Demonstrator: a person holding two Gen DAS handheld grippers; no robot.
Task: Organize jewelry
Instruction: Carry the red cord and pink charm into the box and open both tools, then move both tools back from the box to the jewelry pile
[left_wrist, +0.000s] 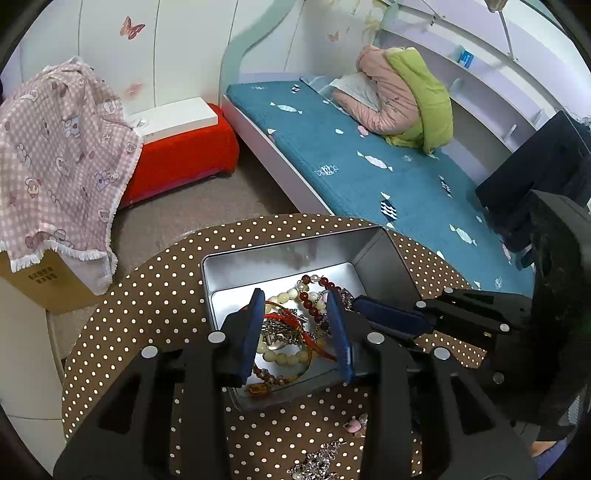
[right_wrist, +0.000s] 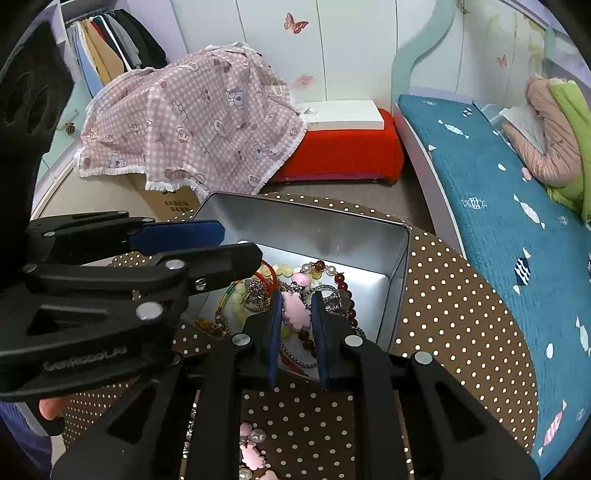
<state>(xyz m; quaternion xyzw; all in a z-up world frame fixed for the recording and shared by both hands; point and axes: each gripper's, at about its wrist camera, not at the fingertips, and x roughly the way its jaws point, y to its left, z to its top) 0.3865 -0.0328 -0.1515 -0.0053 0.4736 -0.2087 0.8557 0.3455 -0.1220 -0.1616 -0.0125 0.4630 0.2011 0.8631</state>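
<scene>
A silver metal tin (left_wrist: 373, 254) (right_wrist: 295, 221) stands on the brown polka-dot round table (left_wrist: 147, 295) (right_wrist: 461, 314). It holds a tangle of bead bracelets and chains (left_wrist: 291, 328) (right_wrist: 332, 288). My left gripper (left_wrist: 295, 299) is open above the tin, with nothing between its blue pads. My right gripper (right_wrist: 296, 297) is shut on a pink charm piece (right_wrist: 295, 312) over the tin's near side. The right gripper's blue finger also shows in the left wrist view (left_wrist: 388, 317). More pink charms (right_wrist: 251, 450) and a silver chain (left_wrist: 317, 461) lie on the table near me.
A bed with a teal mattress (left_wrist: 369, 155) (right_wrist: 498, 206) lies to the right, jackets piled on it. A red stool (left_wrist: 184, 155) and a cardboard box under a pink checked cloth (right_wrist: 192, 118) stand behind the table. The floor is beige carpet.
</scene>
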